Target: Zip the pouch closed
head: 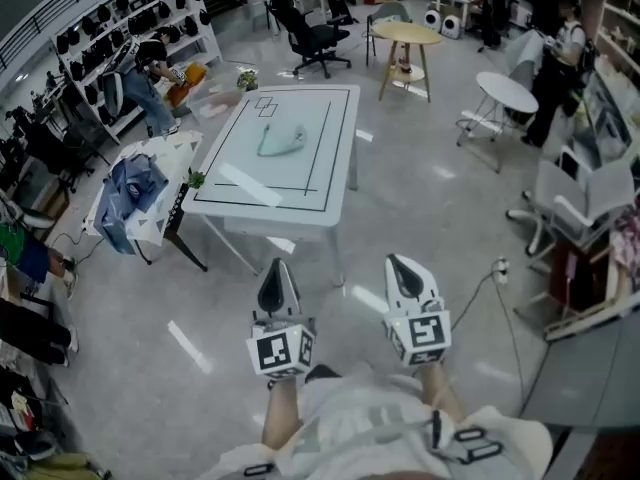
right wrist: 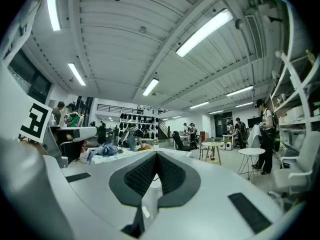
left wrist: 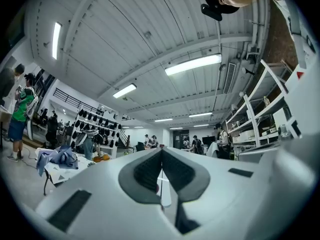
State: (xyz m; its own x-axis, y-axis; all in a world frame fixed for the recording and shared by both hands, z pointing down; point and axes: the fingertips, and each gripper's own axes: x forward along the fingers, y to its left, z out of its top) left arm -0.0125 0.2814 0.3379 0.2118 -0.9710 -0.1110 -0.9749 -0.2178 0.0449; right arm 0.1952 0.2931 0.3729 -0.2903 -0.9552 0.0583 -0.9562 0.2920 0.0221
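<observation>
A pale green pouch [head: 281,140] lies on the white table [head: 300,203], near its far middle. I stand a few steps back from the table. My left gripper [head: 278,271] and right gripper [head: 399,264] are held level in front of me over the floor, well short of the table. Both are shut with nothing between their jaws. In the left gripper view the left gripper [left wrist: 161,156] shows its dark pads [left wrist: 146,171] pressed together. In the right gripper view the right gripper [right wrist: 156,157] has its pads [right wrist: 141,174] meeting the same way. The pouch is hidden in both gripper views.
A side table with blue cloth [head: 135,193] stands left of the white table. Beyond are a black office chair [head: 310,34], a round wooden table [head: 407,36] and a round white table [head: 505,92]. People work at the racks [head: 150,13] and at the right. A cable [head: 500,298] lies on the floor.
</observation>
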